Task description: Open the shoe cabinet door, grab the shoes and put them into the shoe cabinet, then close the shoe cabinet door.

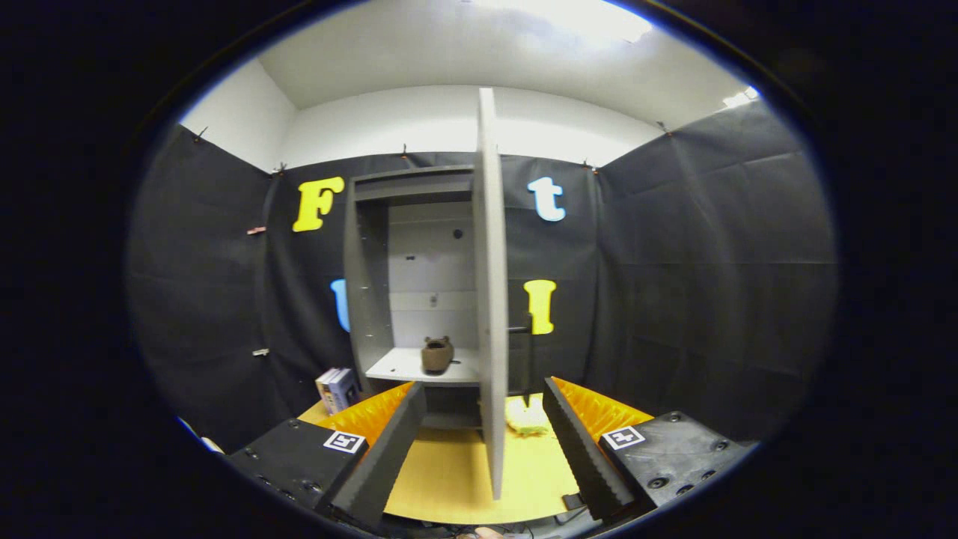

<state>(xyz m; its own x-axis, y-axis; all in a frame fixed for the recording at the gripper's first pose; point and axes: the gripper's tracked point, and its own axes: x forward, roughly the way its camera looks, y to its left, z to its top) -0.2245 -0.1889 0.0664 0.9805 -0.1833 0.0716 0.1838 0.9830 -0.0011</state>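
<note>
My gripper [490,449] fingers spread, pinching nothing. Cabinet door [490,299] stands edge-on between them, swung open. One shoe [438,355] on shelf [400,367] beyond, left of door. Judgement: closing next.

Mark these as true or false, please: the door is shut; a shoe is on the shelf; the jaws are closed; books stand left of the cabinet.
1. The grey cabinet door is shut: false, it stands open, edge-on between the gripper fingers.
2. A brown shoe sits on the white shelf inside the grey shoe cabinet: true.
3. The jaws are closed: false, they stand open, gripping nothing.
4. Small upright books stand left of the cabinet: true.
</note>
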